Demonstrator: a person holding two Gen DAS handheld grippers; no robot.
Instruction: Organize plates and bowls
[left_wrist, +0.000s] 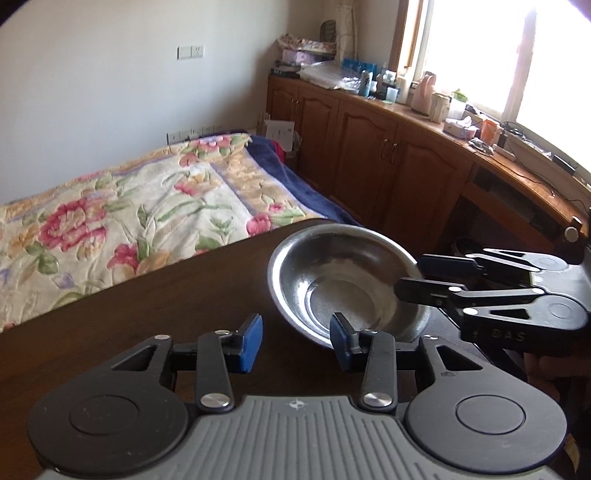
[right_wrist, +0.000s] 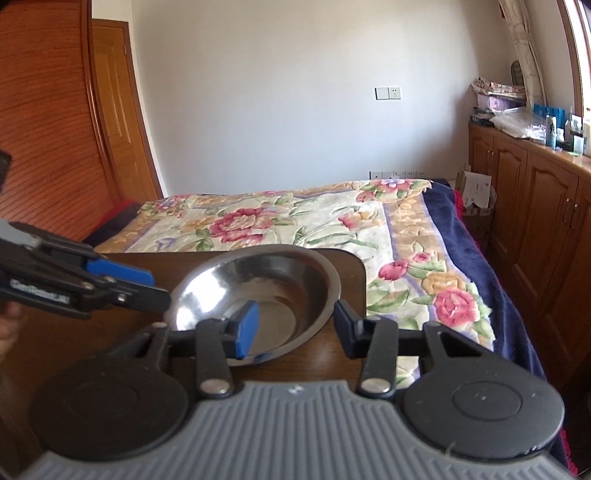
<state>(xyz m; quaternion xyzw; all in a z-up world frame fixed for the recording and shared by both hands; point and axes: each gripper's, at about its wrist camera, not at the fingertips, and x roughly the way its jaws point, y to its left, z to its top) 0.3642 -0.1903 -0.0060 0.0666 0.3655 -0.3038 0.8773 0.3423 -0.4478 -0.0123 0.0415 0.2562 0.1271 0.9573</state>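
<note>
The shiny round steel bowl (left_wrist: 343, 280) sits tilted at the dark wooden worktop's (left_wrist: 155, 295) far right corner, both the left tool (left_wrist: 295, 341) and right tool (right_wrist: 293, 326) gaping empty around its rim, so a clumsy nudge might tip it off

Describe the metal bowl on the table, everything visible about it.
The metal bowl is shallow, round and shiny like stainless steel, with a flat bottom, sloping wall and thin rolled rim. It looks empty. It sits tilted near the dark wooden table corner by the bed. The right gripper reaches over its rim, jaws open; whether they touch is unclear.
</note>
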